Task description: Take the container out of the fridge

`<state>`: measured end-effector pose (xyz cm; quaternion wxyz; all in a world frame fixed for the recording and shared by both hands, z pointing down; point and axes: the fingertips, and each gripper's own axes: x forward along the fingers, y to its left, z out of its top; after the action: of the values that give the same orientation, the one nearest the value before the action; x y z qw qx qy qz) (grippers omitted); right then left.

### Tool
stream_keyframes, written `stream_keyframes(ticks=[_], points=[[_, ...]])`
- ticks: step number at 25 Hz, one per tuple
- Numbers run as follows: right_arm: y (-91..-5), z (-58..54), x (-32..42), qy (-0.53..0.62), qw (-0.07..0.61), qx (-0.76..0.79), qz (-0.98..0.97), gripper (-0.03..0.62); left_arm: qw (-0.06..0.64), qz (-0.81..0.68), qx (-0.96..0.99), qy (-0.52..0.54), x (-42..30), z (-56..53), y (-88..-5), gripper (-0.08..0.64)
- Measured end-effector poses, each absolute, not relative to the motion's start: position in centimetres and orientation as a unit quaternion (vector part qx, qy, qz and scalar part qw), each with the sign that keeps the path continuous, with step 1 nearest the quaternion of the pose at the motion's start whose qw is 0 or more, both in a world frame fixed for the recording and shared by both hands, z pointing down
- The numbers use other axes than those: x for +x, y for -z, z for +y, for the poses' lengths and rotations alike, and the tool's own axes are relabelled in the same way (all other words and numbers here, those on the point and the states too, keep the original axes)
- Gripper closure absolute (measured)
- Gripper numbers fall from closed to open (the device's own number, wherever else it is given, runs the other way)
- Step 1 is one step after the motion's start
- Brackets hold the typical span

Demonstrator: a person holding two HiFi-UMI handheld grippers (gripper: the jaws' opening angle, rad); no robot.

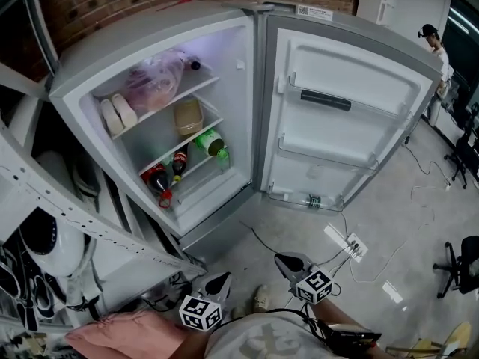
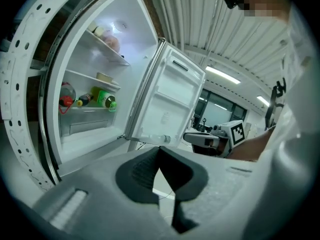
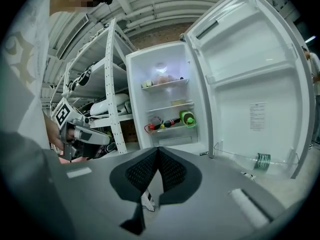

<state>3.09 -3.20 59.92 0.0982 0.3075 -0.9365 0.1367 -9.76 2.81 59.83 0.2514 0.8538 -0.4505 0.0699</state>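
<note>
**A:** Head view first. How far along is it?

**B:** Not begun, I'd say. The grey fridge [image 1: 150,32] has its white door [image 1: 337,126] swung open. The squat tan plastic container [image 1: 188,116] sits on the middle shelf [image 1: 159,155]. The left gripper [image 1: 222,279] and right gripper [image 1: 286,261] hang low, well apart from it.

**A:** Left gripper view?

**B:** Jaws pressed together, with nothing between them.

**A:** Right gripper view?

**B:** Likewise, tips meeting and empty. The reach, the grasp and the lift-out all remain.

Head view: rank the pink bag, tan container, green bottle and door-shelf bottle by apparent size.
1. pink bag
2. tan container
3. green bottle, nearly the container's size, so unsure
4. door-shelf bottle
</note>
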Motion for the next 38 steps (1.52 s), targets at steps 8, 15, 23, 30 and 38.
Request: stream_keyframes(ticks=[8,15,23,30,38], points=[[-59.7,-7.8,2.6,-0.129,0.089,0.275,-0.949,0.585,0.238,-0.472,0.845,-0.079,-9.0,-2.0,-58.8,0.561],[-59.0,-10.9,2.9,-0.115,0.09,0.243,-0.959,0.586,0.23,-0.493,0.836,-0.077,-8.0,-4.6,-57.8,0.561],[-59.2,-14.2,3.2,-0.115,0.09,0.24,-0.96,0.586,0.235,-0.494,0.834,-0.078,-7.5,-7.2,-57.7,0.561],[-59.1,-16.3,1.6,-0.112,0.091,0.236,-0.961,0.586,0.238,-0.49,0.835,-0.078,-8.6,-10.3,-58.6,0.561],[-58.1,-20.5,-0.3,-0.099,0.093,0.238,-0.962,0.586,0.223,-0.494,0.836,-0.081,-11.7,-15.8,-57.9,0.561]])
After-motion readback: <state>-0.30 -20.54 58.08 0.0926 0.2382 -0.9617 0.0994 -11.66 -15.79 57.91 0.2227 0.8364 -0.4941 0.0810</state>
